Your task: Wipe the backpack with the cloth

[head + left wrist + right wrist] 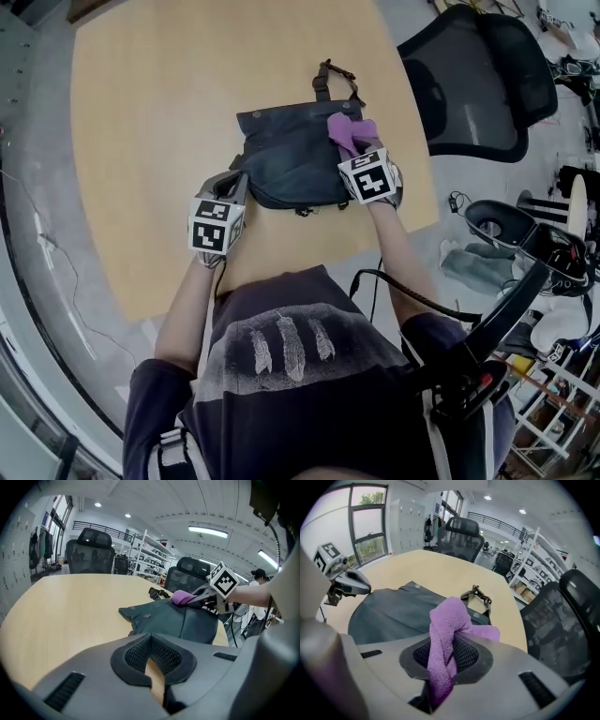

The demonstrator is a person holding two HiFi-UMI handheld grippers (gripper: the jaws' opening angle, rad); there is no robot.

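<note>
A dark backpack [295,155] lies flat on the wooden table [159,122], its strap buckle [325,75] pointing away from me. My right gripper [358,148] is shut on a purple cloth [349,131], which rests on the bag's upper right part. In the right gripper view the cloth [447,625] bunches up between the jaws of the right gripper [443,667], over the backpack [393,613]. My left gripper [240,183] sits at the bag's lower left corner. In its own view the left gripper [152,660] is shut on nothing, just short of the backpack [178,620]; whether it touches is unclear.
A black mesh office chair [478,80] stands past the table's right edge. More chairs [89,550] and shelving [150,557] line the far side. Cables and gear [525,234] crowd the floor at my right. The table's front edge is close to my body.
</note>
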